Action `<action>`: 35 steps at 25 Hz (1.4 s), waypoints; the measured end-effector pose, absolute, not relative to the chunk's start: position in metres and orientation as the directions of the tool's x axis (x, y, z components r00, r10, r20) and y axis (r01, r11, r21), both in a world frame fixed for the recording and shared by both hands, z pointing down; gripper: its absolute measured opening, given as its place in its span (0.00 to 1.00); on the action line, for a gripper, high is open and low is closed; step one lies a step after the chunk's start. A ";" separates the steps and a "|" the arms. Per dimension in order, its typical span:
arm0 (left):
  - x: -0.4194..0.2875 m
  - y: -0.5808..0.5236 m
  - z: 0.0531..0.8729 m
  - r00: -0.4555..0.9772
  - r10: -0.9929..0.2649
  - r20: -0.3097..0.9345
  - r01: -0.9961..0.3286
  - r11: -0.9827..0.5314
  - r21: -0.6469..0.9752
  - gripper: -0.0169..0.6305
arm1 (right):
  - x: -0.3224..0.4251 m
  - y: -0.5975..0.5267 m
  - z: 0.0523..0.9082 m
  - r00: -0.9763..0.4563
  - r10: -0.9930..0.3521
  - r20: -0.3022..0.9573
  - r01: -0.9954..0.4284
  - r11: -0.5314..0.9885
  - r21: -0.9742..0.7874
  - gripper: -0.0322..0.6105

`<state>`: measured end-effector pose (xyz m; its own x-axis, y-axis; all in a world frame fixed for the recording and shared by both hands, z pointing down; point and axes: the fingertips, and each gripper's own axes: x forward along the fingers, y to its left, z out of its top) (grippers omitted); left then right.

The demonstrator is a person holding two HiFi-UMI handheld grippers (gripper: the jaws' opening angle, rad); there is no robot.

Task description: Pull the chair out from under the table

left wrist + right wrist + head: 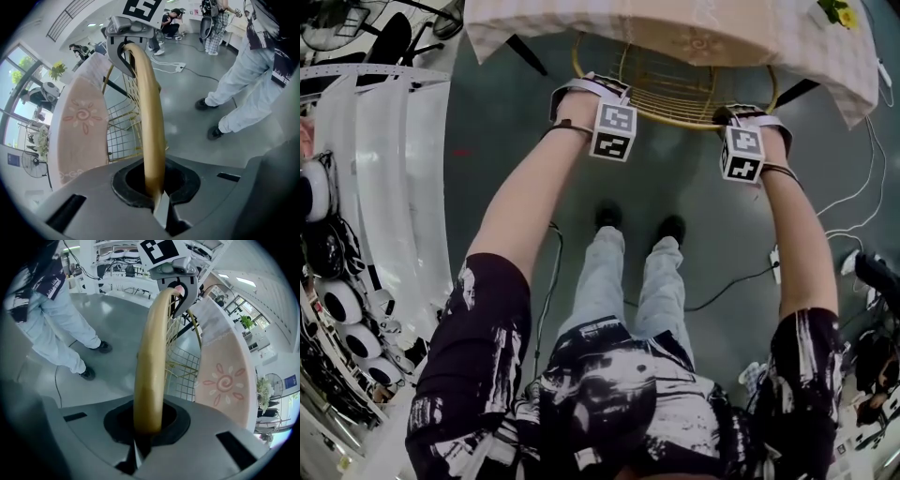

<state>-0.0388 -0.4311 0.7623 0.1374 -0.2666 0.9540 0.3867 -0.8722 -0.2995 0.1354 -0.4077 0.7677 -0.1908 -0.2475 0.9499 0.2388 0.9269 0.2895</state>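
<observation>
head view shows the chair only partly out: its golden top rail curves clear of the table edge, but the wire seat lies mostly beneath it, so most of the pulling seems left to do. the left gripper and right gripper are each clamped tight on that rail, well apart along its arc. the rail is a smooth, rounded, brass-coloured tube bent into a bow, over thin gold wire mesh. the tablecloth is pale, soft fabric with a pinkish swirl-patterned panel, draping over the edge above a smooth grey floor.
</observation>
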 end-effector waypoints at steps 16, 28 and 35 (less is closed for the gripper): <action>-0.036 -0.292 0.772 0.135 -0.238 0.962 0.388 -0.881 -0.273 0.05 | 0.137 -0.266 0.780 -0.178 -0.215 0.960 0.200 0.947 0.250 0.05; -0.041 -0.250 0.768 0.120 -0.213 0.970 0.375 -0.895 -0.243 0.05 | 0.131 -0.225 0.773 -0.181 -0.180 0.967 0.183 0.960 0.213 0.05; -0.040 -0.229 0.768 0.117 -0.220 0.968 0.366 -0.897 -0.248 0.05 | 0.133 -0.205 0.774 -0.171 -0.175 0.969 0.192 0.959 0.207 0.05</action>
